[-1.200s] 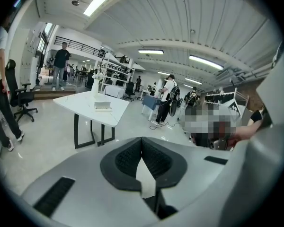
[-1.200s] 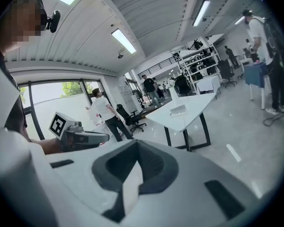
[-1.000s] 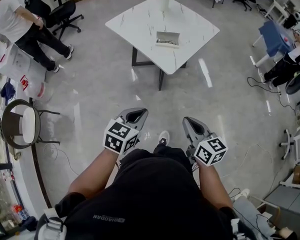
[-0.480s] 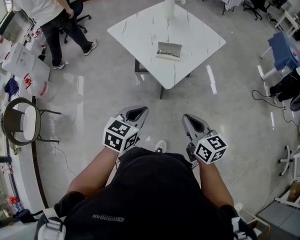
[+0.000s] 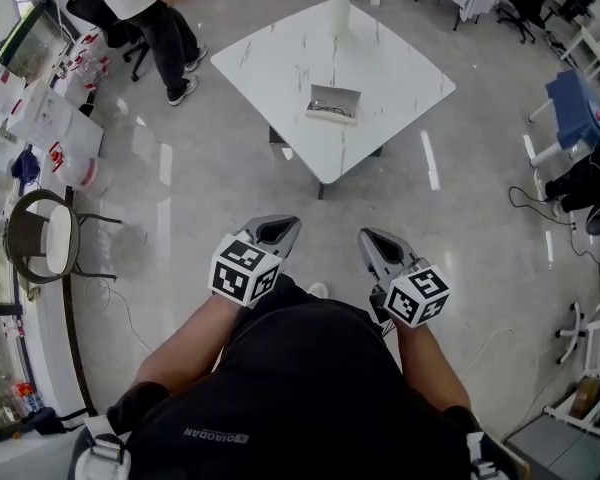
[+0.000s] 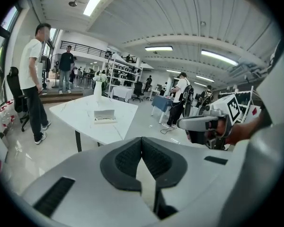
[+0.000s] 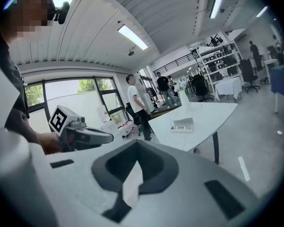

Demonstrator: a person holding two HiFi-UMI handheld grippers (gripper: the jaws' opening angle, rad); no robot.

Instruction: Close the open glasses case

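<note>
Head view is showing the left gripper (image 5: pixel 280 230) and right gripper (image 5: pixel 372 240) being held side by side, low before the person's black shirt (image 5: pixel 300 388), forearms reaching forward and jaw tips pointing toward the table. Each gripper view is showing its jaws pressing together at the tips, gripping nothing. Marker cubes (image 5: pixel 243 268) are carrying black-and-white squares; the shirt's small print is too blurred to read. Bare grey floor (image 5: pixel 220 198) is lying open between the grippers and the white table (image 5: pixel 280 58), where the open glasses case (image 5: pixel 334 102) is sitting toward the near corner, well apart from both grippers. A chair (image 5: pixel 42 243) is standing far left.
</note>
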